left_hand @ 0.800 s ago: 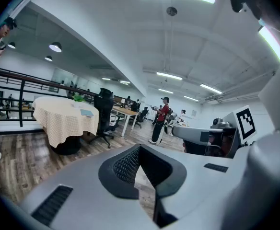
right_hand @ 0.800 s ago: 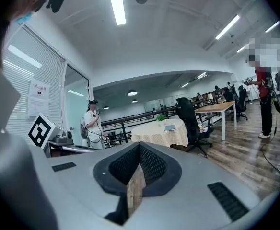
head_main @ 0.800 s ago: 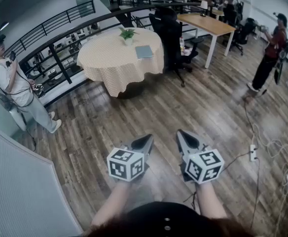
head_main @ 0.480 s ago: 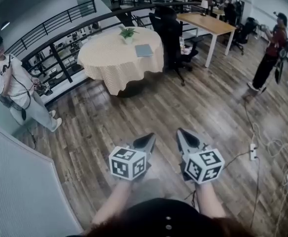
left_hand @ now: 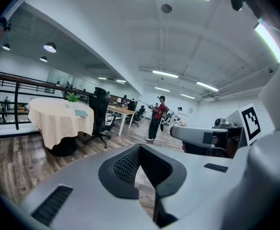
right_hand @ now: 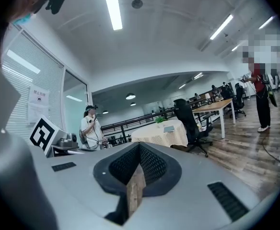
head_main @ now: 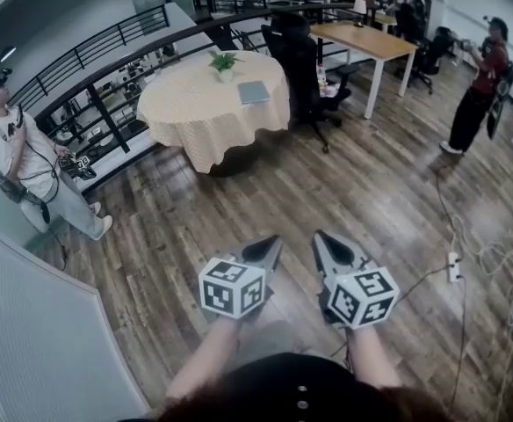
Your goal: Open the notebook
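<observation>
While I stood on the wooden floor [head_main: 353,174] well away from the round table [head_main: 186,104], both of my grippers sat low in the middle of the head view, side by side and not touching each other. My left gripper [head_main: 265,250] had its jaws drawn together with nothing between them. In the left gripper view its dark ribbed pads [left_hand: 128,166] met at the tip, and only floor showed through the slit beneath. My right gripper [head_main: 327,244] was likewise closed and empty, and its pads [right_hand: 152,164] met the same way in the right gripper view. Each gripper pointed up the frame toward the table, its marker cube nearest to me. The notebook [head_main: 255,92] lay flat and closed on the table's checked cloth, toward the right side of the tabletop in the upper middle of the frame, far from both grippers. It appeared small at the left of the left gripper view and just right of centre in the right gripper view. A potted plant [head_main: 226,60] stood on the cloth above and left of the notebook. A black office chair [head_main: 302,55] stood just right of the table, with a wooden desk [head_main: 371,40] beyond it at the upper right. One person [head_main: 19,161] stood at the left edge beside the dark railing [head_main: 107,51]. Another, in a red top [head_main: 483,73], stood at the upper right. A white power strip [head_main: 454,269] lay on the floor at the right.
</observation>
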Demonstrator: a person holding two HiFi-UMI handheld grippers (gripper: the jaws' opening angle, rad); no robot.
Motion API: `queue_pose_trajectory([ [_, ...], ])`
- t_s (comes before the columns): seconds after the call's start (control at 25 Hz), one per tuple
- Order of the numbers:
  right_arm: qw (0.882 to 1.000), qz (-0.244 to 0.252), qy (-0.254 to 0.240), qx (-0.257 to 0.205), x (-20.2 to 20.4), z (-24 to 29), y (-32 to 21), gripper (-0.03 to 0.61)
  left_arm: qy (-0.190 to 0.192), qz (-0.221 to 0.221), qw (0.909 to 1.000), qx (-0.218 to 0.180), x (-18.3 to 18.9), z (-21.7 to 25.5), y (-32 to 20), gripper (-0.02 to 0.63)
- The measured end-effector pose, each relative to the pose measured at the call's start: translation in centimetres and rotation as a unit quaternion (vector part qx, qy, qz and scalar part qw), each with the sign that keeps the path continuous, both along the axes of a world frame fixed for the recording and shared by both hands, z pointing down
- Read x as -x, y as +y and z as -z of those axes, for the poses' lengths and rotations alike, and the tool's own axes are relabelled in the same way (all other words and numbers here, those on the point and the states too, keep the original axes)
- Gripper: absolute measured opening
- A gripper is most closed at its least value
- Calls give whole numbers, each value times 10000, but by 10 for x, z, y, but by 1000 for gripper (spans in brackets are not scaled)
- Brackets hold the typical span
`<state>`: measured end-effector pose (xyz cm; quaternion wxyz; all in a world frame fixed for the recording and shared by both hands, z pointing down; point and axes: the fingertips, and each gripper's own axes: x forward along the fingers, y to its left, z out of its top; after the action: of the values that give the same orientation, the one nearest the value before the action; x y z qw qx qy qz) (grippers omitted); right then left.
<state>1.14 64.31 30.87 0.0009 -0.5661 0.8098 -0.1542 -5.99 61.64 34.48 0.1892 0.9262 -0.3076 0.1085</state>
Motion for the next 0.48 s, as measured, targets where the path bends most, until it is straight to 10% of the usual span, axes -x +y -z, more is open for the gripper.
queue_pose_trajectory([
  [0.48,9989,218,-209,351,9,-26,-39,11,129,171,9995,248,4,-25,-32,6],
])
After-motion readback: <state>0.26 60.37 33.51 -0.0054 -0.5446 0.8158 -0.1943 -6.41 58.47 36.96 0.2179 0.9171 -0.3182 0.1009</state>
